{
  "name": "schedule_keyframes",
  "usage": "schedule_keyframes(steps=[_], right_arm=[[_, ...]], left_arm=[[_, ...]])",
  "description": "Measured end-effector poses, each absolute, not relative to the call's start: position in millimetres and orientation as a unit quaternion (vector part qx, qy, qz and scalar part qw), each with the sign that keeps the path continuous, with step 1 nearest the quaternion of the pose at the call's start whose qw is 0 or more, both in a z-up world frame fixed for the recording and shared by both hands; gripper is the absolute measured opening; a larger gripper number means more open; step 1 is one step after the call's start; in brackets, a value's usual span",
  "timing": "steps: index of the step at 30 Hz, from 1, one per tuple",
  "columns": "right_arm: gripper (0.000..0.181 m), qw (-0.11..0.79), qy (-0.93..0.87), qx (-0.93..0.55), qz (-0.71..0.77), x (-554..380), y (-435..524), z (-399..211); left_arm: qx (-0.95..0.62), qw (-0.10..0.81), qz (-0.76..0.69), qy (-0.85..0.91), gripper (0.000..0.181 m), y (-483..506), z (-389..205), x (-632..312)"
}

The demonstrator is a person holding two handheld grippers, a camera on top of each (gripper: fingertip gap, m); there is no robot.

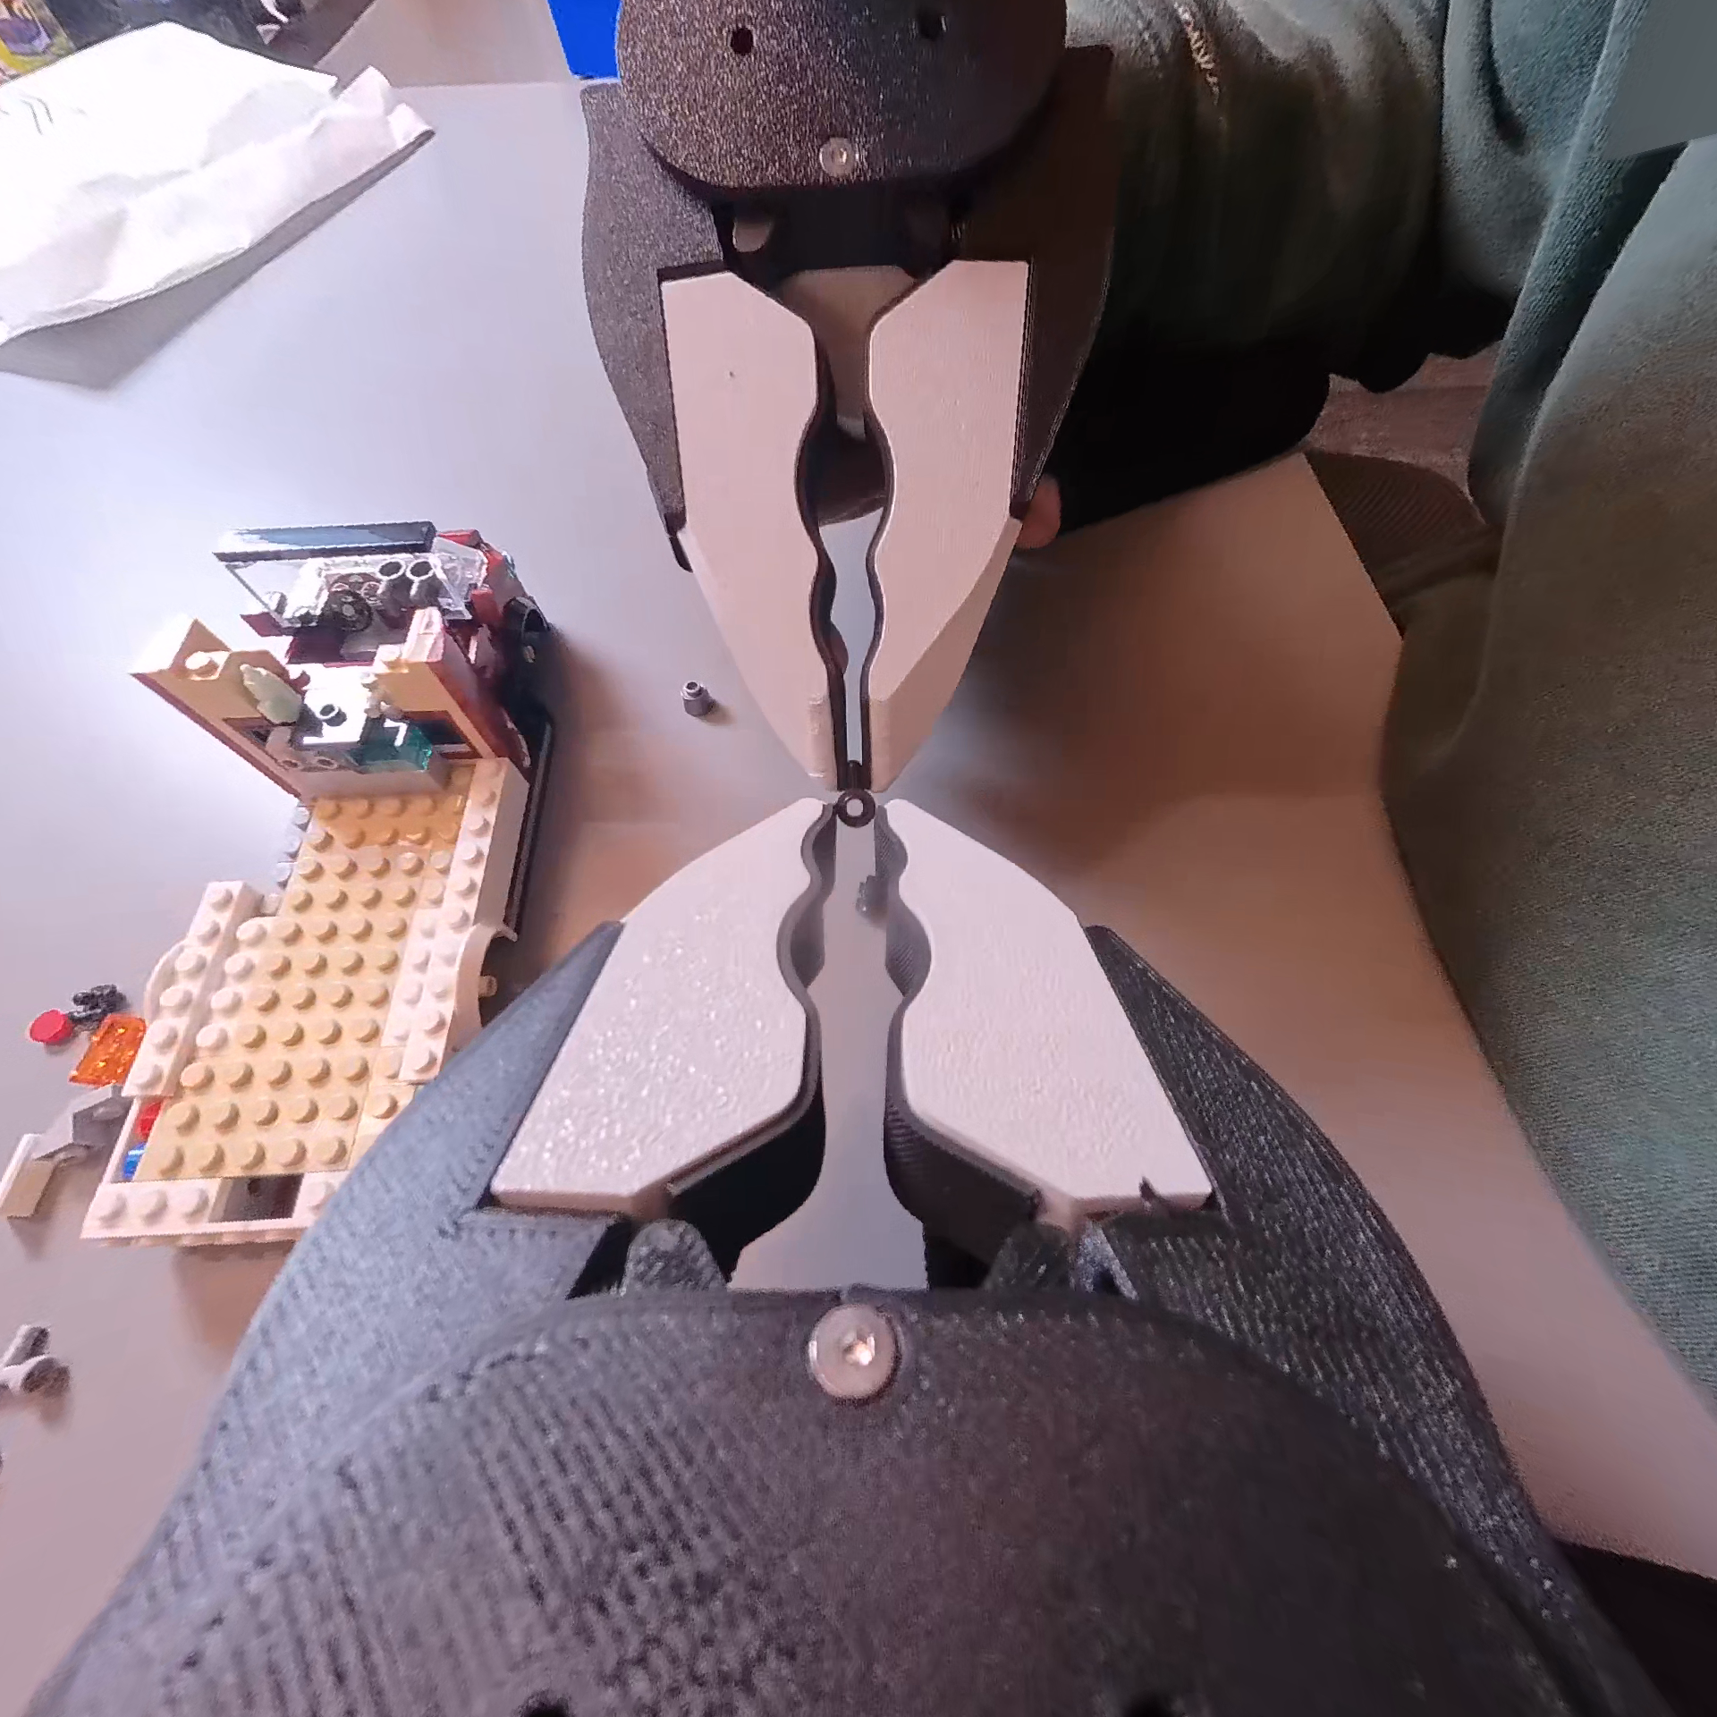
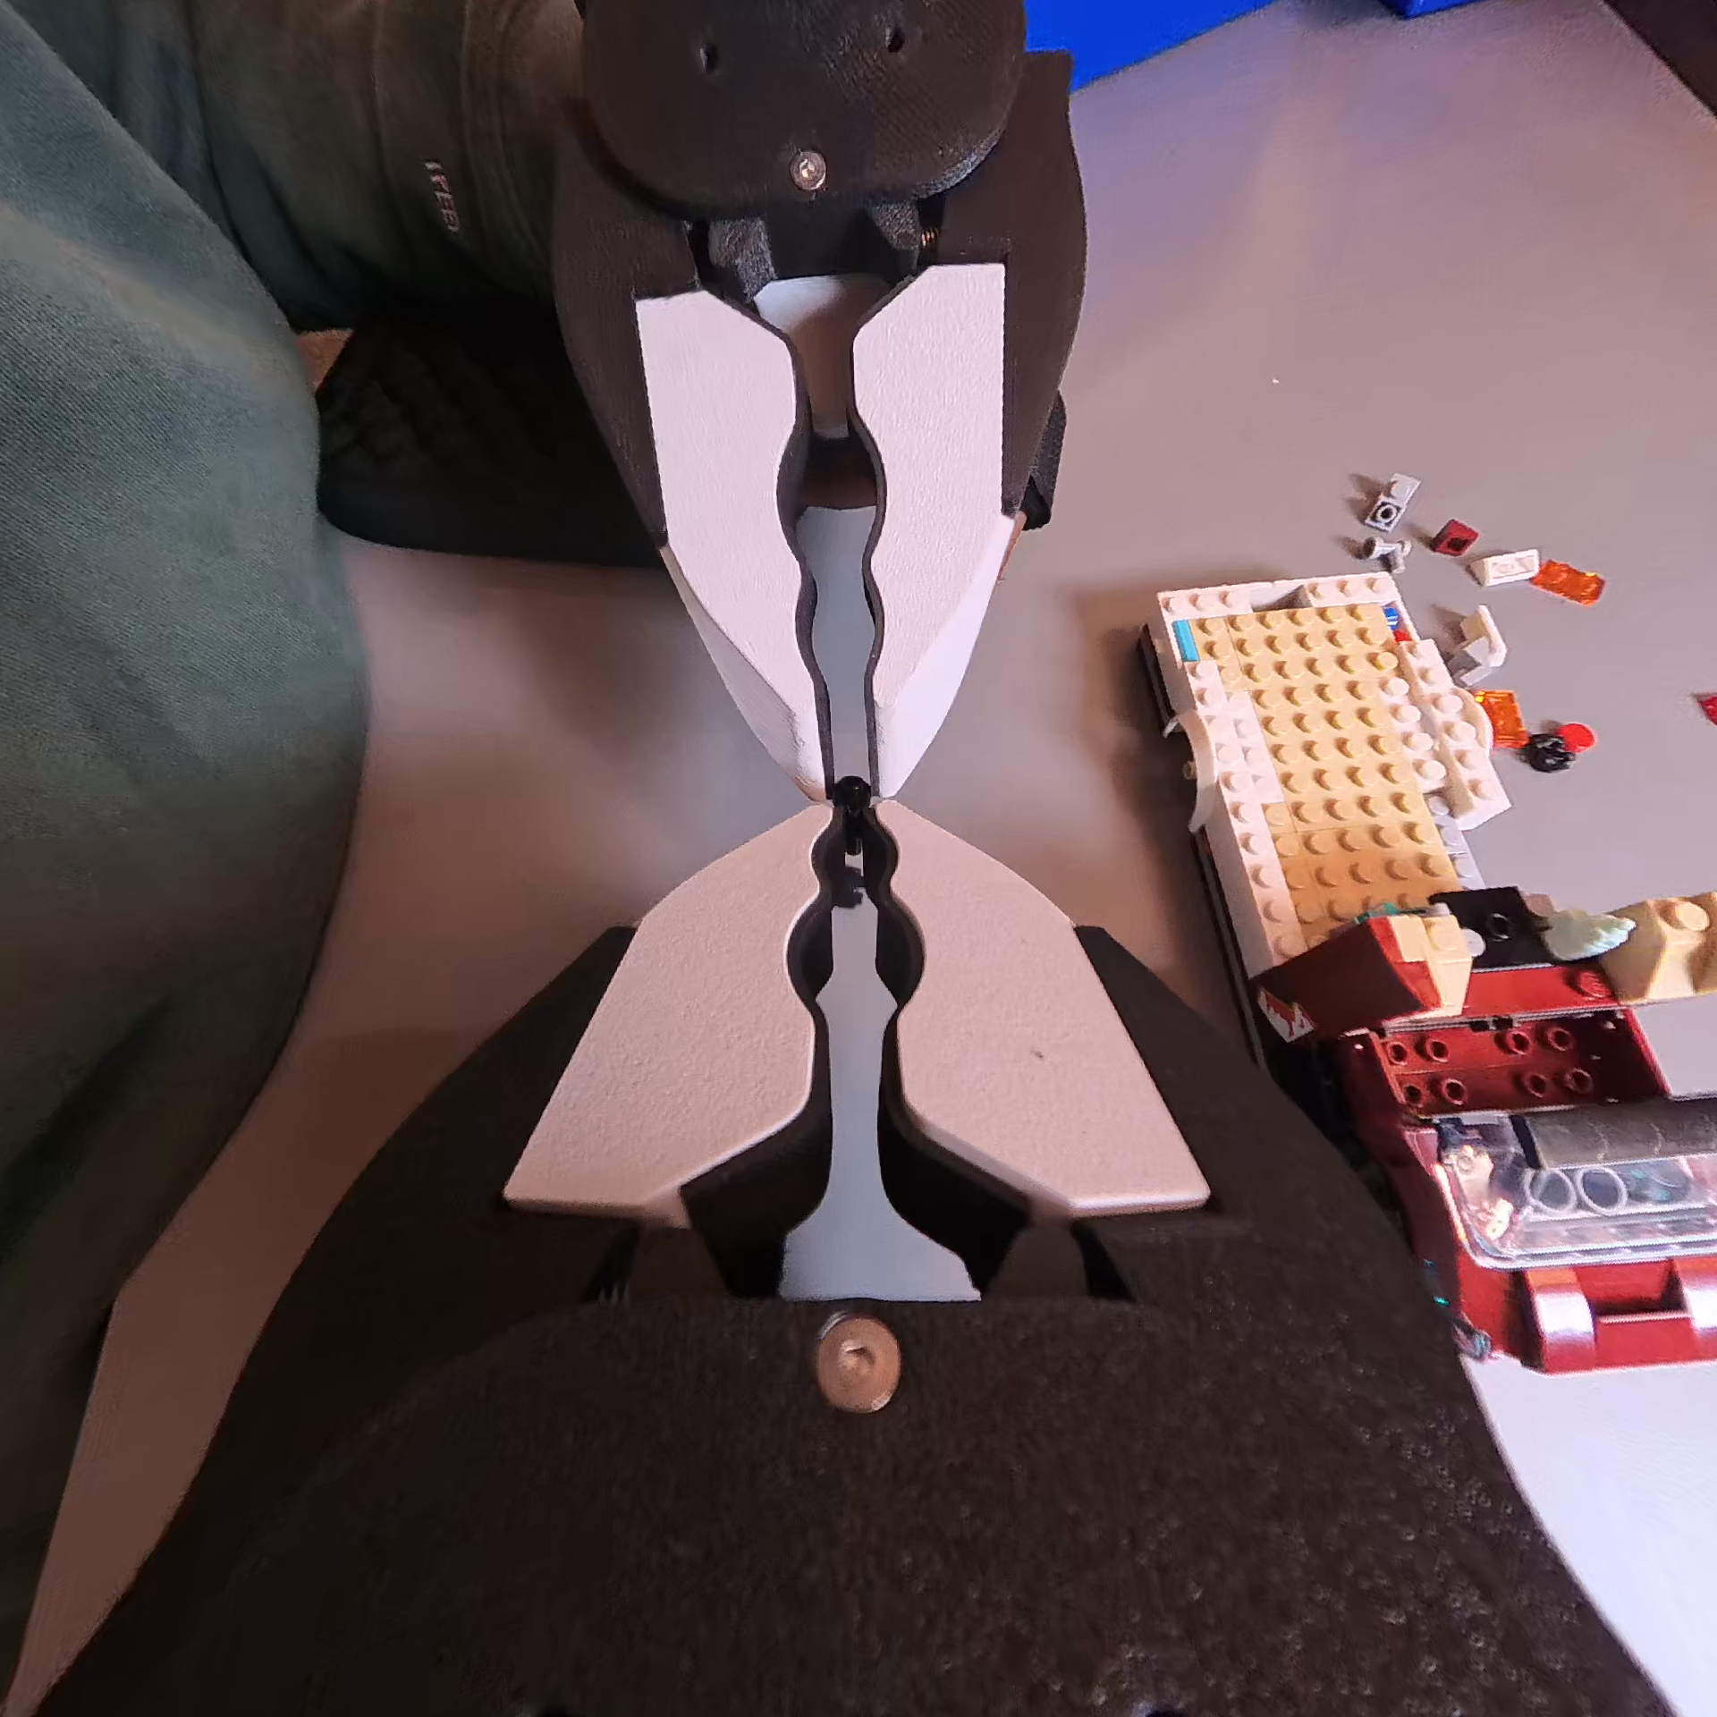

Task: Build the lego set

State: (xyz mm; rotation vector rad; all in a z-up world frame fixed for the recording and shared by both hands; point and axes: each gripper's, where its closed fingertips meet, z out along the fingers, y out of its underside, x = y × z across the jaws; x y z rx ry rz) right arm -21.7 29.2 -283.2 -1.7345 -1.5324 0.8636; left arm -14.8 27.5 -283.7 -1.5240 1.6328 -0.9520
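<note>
Two grippers meet tip to tip, your left gripper [image 1: 853, 822] and right gripper [image 2: 847, 818] each pinched narrow on one small black piece [image 1: 854, 805], probably to pass it across, with the lego build [image 1: 307, 929] at nine o'clock.

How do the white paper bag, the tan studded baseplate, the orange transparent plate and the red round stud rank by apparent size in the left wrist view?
1. white paper bag, though farthest
2. tan studded baseplate
3. orange transparent plate
4. red round stud
</note>
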Motion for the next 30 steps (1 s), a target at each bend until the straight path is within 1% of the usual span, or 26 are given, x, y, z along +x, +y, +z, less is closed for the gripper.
schedule_keyframes(steps=[4,7,14,30], right_arm=[[0.003,0.302,-0.599,-0.674,0.310,-18.3,26.7,-296.0],[0.008,0.286,-0.613,-0.679,0.284,-15.3,25.6,-306.2],[0.005,0.273,-0.612,-0.689,0.274,-14.2,25.5,-310.3],[0.003,0.228,-0.609,-0.719,0.245,-16.3,23.4,-324.3]], left_arm=[[-0.588,0.336,-0.346,0.649,0.007,25.1,-293.5,-13.8],[-0.587,0.325,-0.320,0.669,0.007,24.7,-302.8,-14.6],[-0.581,0.308,-0.277,0.701,0.007,24.7,-318.4,-14.8],[-0.580,0.290,-0.274,0.711,0.007,22.6,-326.8,-16.1]])
